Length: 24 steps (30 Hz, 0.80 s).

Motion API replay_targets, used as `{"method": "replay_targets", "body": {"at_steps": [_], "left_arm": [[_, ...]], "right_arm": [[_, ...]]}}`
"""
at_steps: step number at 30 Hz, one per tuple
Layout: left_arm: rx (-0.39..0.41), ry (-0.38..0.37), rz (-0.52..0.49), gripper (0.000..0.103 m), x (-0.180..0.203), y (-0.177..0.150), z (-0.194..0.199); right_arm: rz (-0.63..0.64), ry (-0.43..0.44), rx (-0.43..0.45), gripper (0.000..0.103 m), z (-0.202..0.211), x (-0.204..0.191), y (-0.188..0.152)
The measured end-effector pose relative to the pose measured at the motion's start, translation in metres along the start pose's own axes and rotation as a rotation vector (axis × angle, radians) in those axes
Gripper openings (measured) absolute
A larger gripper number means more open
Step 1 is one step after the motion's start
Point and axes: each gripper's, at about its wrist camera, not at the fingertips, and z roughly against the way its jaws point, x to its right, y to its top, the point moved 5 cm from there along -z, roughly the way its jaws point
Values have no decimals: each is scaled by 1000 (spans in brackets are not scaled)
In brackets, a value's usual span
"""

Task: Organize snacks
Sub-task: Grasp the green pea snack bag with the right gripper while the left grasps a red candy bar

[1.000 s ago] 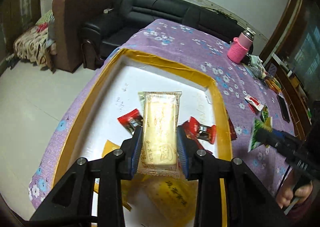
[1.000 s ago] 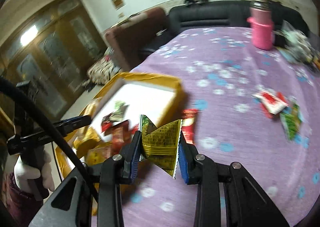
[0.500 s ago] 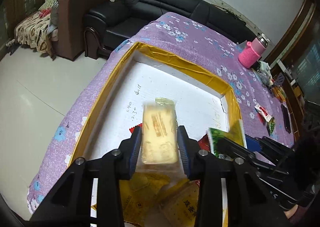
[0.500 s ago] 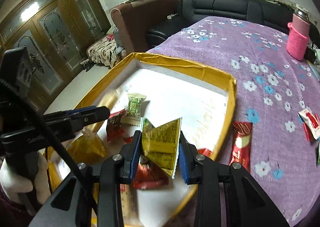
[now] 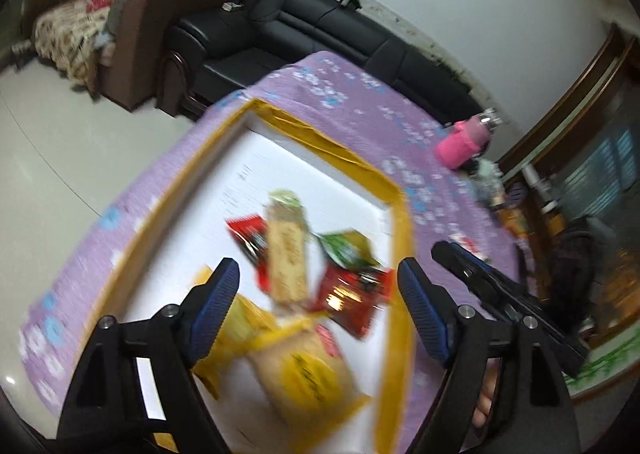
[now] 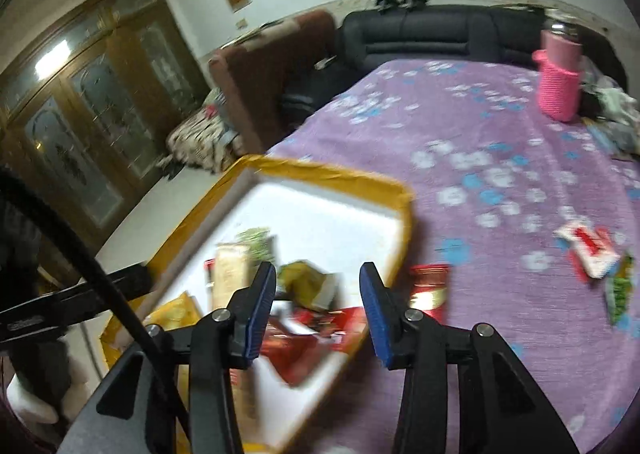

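Both the left hand-held gripper [image 5: 319,282] and right hand-held gripper [image 6: 318,288] have just been opening, nothing pinched; the snacks [image 5: 286,254] lie inside the yellow-rimmed tray [image 5: 402,238]. Risk: the red packet [image 6: 429,286] just outside the tray gets overlooked

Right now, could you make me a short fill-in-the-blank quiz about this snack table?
1. The fingers of the left gripper stand ____, with nothing pressed between them.
2. The tray holding the snacks has a ____ rim.
3. The bottle at the far end of the table wears a ____ knitted sleeve.
4. The tablecloth is ____ with a flower print.

Missing words: open; yellow; pink; purple
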Motion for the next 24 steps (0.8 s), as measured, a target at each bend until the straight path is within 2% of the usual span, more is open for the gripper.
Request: {"method": "replay_targets", "body": {"at_steps": [3,6,9,15,16,17,20,24], "left_arm": [[16,-25,10,83,9,-15,10],[11,-36,-3,84,21,-28,11],[-13,-43,-21,84,31,-40,7],[-7,-37,-63,84,48,-49,12],[-6,-37,-65,84,50,-50,13],[-6,-38,-65,84,51,-50,13],[-10,-49,-66,84,56,-53,12],[-25,-69,-88,84,67,-60,8]], "right_arm": [[-51,-62,-9,43,7,36,-6],[-94,-94,-60,43,2,61,-20],[-100,-118,-96,42,-12,66,-29],[-58,-145,-133,40,-45,54,-30],[-52,-151,-136,37,-47,52,-31],[-35,-175,-125,25,-47,50,-30],[-40,-221,-127,18,-45,52,-32],[-55,-310,-128,15,-22,64,-41]]}}
